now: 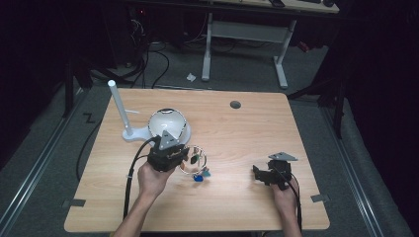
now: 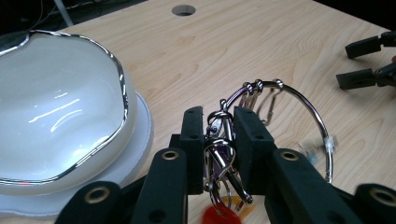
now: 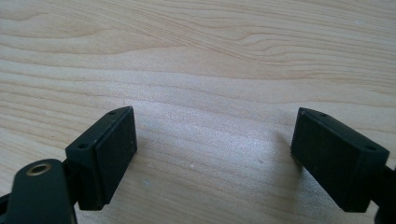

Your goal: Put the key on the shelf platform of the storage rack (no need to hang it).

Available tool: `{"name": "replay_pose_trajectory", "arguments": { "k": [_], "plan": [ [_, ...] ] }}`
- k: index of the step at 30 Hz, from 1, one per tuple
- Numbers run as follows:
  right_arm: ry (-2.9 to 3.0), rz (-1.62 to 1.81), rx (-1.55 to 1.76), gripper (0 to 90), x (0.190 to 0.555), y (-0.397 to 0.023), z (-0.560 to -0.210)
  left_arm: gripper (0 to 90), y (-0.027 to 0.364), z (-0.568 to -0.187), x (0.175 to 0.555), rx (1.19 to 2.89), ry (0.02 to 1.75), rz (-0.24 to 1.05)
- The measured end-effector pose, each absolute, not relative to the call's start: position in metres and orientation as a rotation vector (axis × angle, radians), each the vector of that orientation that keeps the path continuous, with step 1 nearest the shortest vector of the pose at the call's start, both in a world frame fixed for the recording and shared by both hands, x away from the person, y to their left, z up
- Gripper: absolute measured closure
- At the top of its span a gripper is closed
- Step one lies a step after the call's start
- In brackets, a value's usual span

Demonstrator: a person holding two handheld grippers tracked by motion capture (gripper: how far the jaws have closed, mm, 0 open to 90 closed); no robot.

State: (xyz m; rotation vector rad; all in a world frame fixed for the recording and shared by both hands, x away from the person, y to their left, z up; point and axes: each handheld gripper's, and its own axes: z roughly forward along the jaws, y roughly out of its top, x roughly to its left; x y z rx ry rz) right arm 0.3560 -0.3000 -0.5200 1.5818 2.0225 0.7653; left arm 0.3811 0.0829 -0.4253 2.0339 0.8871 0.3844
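Left tongs (image 2: 218, 135) clamped on the key ring (image 2: 280, 121) beside bowl (image 2: 56, 112); right tongs (image 3: 215, 158) wide apart over worktop (image 3: 210, 56).

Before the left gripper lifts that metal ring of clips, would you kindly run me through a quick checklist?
1. Left gripper shut on the large silver metal ring with clips: ok.
2. Grip is on the bunched wire clips rather than the ring's own wire: cannot tell whether it is secure.
3. White glossy bowl with chrome rim apart from the ring: ok, though close beside the jaws.
4. Right gripper open, holding nothing: ok.
5. Right gripper away from the ring: ok.
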Motion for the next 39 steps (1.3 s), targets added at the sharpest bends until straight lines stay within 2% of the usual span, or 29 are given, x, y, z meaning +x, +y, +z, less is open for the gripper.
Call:
{"name": "replay_pose_trajectory", "arguments": {
  "k": [39],
  "plan": [
    [2.023,0.765,1.580,14.3,0.356,-0.300,-0.520,75.1,0.137,-0.367,0.405,1.919,0.953,0.372]
  ]
}}
